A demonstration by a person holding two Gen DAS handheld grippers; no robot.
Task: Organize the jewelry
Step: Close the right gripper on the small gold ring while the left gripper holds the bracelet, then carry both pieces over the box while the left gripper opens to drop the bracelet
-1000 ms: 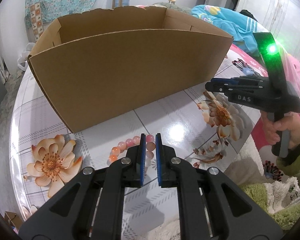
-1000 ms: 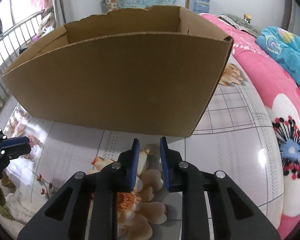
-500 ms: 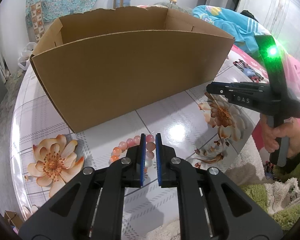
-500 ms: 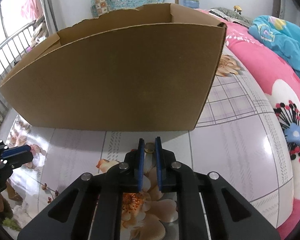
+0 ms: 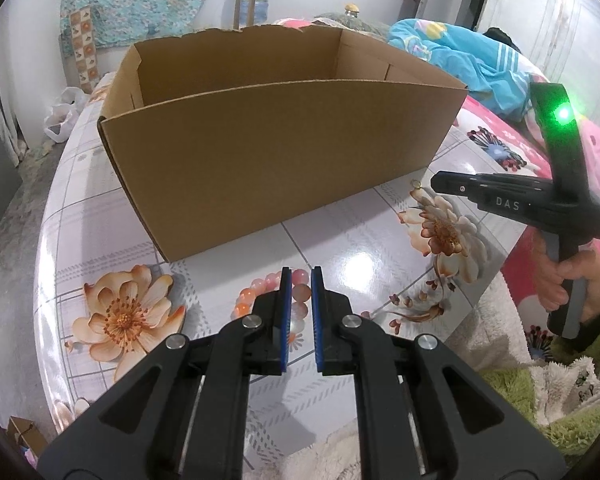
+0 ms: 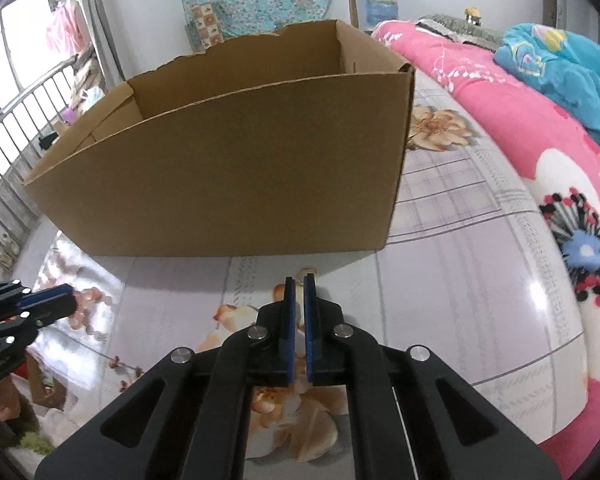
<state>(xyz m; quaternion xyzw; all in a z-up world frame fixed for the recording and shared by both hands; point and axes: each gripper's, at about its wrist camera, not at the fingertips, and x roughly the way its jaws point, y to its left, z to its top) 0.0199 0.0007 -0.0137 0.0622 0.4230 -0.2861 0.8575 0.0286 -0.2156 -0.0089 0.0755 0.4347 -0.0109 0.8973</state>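
On flowered worktop (image 5: 340,236), before cardboard box (image 5: 268,160), our left hand-held gripper (image 5: 299,280) clenched on pink bead bracelet (image 5: 256,292), strand curving leftward from pads across worktop. Our right hand-held gripper (image 6: 299,285) just closed, pads nearly together; small gold ring (image 6: 306,270) at tips, near box corner — cannot tell if pinched.

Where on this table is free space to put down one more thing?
Free: the tablecloth right of the cardboard box, up to the pink blanket. Crowded: the strip before the box, with bead bracelet and small ring.
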